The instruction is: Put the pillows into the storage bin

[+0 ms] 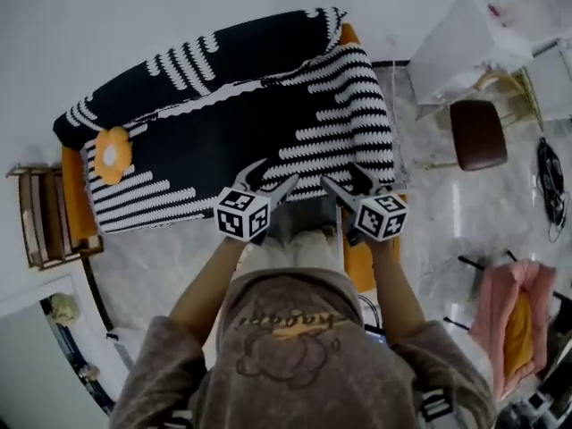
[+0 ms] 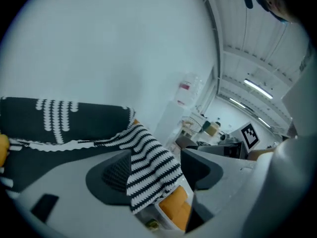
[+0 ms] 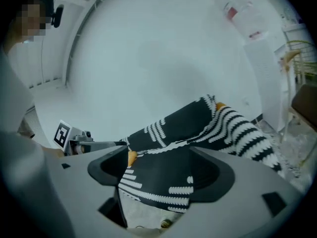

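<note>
Approach step, nothing held yet. Left gripper and right gripper have jaws spread and empty at the 6 o'clock edge of the sofa. Pillow lies at 9 o'clock on the sofa. Next, probably: swing toward 9 o'clock and pinch it. I cannot pick out the bin.

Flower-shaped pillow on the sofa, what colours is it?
The flower-shaped pillow is orange with a white middle, clearest in the head view.

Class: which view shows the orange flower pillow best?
Head view: the whole flower pillow lies on the striped sofa. Left gripper view shows an orange sliver at its edge; right gripper view, a speck beside a jaw.
</note>
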The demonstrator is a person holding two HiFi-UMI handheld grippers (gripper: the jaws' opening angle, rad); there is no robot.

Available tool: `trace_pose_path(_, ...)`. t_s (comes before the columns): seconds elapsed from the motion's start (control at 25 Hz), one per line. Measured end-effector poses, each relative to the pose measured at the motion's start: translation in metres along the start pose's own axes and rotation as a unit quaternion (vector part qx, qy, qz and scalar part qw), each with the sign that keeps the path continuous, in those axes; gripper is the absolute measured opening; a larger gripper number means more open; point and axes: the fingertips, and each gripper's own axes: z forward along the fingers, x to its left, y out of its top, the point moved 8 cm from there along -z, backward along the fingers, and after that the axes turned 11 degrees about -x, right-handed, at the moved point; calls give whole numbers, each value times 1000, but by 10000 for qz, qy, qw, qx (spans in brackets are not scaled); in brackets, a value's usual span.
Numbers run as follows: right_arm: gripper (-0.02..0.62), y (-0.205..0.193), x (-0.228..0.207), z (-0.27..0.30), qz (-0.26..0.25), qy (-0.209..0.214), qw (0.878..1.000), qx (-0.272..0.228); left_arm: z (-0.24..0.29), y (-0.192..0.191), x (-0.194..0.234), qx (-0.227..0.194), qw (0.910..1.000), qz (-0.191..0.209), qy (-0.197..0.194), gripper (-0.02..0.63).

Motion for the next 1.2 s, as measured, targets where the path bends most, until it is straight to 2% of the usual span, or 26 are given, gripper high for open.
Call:
trace_pose_path(0.24, 373, -42, 139, 125, -237, 926, 9937, 578, -147, 18, 119, -651, 9926, -341, 963, 295)
trace_pose_path(0.52, 370, -99, 284, 240, -632, 1849, 9739, 1152, -301, 13, 217, -1225, 9705, -719, 1950, 295)
trace_pose_path(0.68, 360, -131, 351, 294, -859, 2280, 9581, 1505, -369, 10, 261, -1553, 9521, -878, 2483, 295)
trace_pose_path(0.92, 360, -168, 431, 370, -1195, 2963, 9247, 2071, -443, -1, 315, -1996, 9163, -1265, 3233, 296)
trace_pose_path(1.2, 360, -199, 488, 471, -1336, 3428, 8925, 2607, -495, 6, 393, -2126, 8810, -1553, 3932, 302)
